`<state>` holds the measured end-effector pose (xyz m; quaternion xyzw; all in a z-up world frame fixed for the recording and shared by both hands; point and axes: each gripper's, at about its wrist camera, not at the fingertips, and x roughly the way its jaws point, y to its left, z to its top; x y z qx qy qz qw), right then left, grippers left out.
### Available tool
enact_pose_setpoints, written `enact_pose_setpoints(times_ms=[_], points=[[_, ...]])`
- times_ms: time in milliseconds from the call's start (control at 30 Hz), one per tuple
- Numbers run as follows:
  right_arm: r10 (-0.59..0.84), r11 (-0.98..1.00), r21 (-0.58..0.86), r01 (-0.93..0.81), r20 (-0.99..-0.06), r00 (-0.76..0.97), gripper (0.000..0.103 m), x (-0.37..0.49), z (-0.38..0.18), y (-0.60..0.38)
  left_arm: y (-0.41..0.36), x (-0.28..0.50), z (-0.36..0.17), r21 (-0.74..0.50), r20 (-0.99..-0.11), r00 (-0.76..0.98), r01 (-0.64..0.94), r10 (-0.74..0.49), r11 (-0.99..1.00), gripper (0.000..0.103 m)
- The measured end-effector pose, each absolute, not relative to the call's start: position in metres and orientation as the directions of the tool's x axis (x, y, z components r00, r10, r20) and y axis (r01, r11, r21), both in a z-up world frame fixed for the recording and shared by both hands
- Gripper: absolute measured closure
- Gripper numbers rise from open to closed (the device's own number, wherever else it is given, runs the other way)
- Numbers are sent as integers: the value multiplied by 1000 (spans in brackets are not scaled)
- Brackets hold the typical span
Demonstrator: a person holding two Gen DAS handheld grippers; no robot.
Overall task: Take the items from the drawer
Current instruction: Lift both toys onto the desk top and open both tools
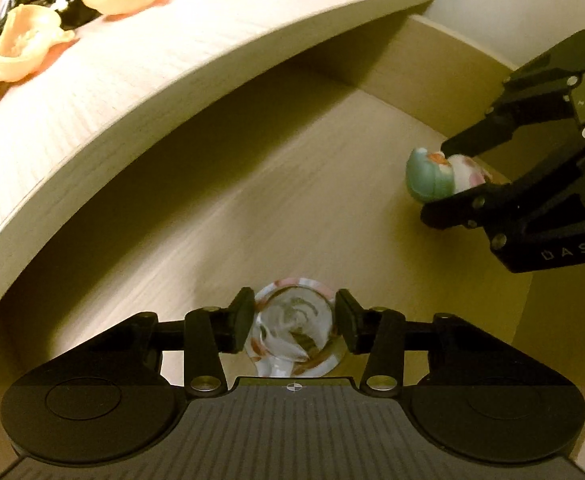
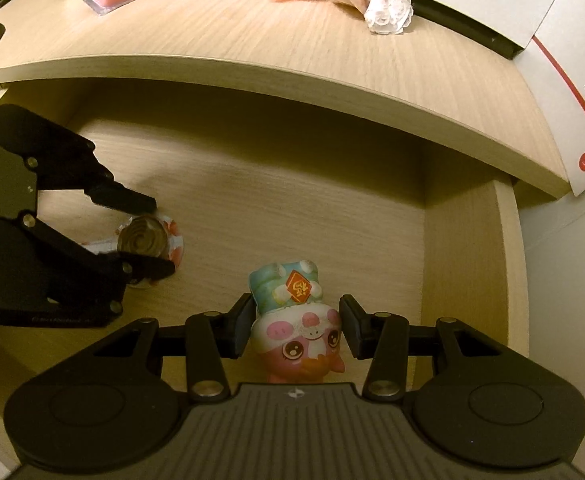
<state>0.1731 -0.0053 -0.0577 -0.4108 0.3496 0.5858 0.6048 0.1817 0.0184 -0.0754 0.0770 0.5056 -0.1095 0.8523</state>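
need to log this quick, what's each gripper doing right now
left gripper: open, fingers either side of the small patterned cup.
right gripper: fingers around the pig figurine; grip cannot be told.

Matte black is seen all over the left gripper (image 1: pixel 295 322): flat linkage bars, two round discs at the sides, a ribbed grey plate with a small crosshair mark in between. Silver rivets are picked out at every pivot. The right gripper (image 2: pixel 295 326) is built the same, and pale lettering can be made out on its body from the left wrist view.
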Motion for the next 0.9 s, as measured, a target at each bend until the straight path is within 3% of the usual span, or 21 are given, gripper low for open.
enact_pose_setpoints(times_ms=[200, 333, 467, 567, 700, 900], points=[[457, -14, -102, -995, -885, 84, 57, 179, -40, 2, 25, 190, -48, -48, -858, 476, 297, -191, 954, 55], [542, 24, -108, -994, -834, 104, 57, 196, 5, 4, 32, 187, 20, -128, -792, 541, 305, -282, 944, 55], [671, 97, -152, -984, -720, 177, 57, 216, 66, 13, 45, 193, 103, -29, -648, 716, 319, -260, 947, 55], [725, 151, -183, -971, -647, 235, 57, 231, 92, 36, 67, 216, 131, 54, -587, 791, 249, -171, 967, 55], [732, 206, -216, -954, -613, 297, 57, 248, 91, 80, 96, 255, 122, 74, -621, 781, 148, -70, 986, 55], [661, 214, -209, -954, -688, 299, 57, 252, 56, 119, 112, 279, 82, 72, -706, 707, 117, -33, 990, 54]])
